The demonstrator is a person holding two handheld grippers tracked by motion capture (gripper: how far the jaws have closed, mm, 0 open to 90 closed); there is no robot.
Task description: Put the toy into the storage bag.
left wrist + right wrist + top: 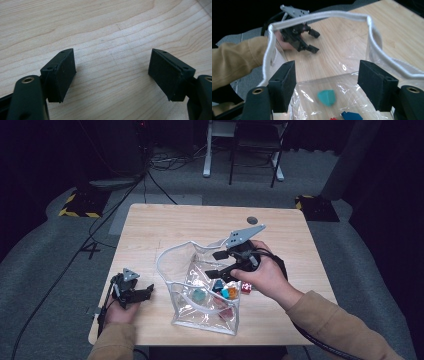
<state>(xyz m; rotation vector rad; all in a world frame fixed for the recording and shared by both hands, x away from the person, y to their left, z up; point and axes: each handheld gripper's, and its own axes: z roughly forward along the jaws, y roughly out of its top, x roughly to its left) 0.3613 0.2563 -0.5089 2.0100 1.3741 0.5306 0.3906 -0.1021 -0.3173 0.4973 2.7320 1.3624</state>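
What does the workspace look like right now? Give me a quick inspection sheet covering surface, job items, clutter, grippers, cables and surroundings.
Surface: light wooden table, with a dark round mark near the far edge.
Job's things: clear plastic bag with a white rim, standing open; small coloured pieces inside, including a teal piece, a blue piece and red ones.
Clutter: nothing seen.
Grippers: left gripper open over bare wood, apart from the bag; right gripper open at the bag's mouth, nothing between its jaws.
Cables: black cable trails along the right sleeve; more cables cross the floor.
Surroundings: grey carpet, yellow-black striped floor plates, white furniture legs beyond.
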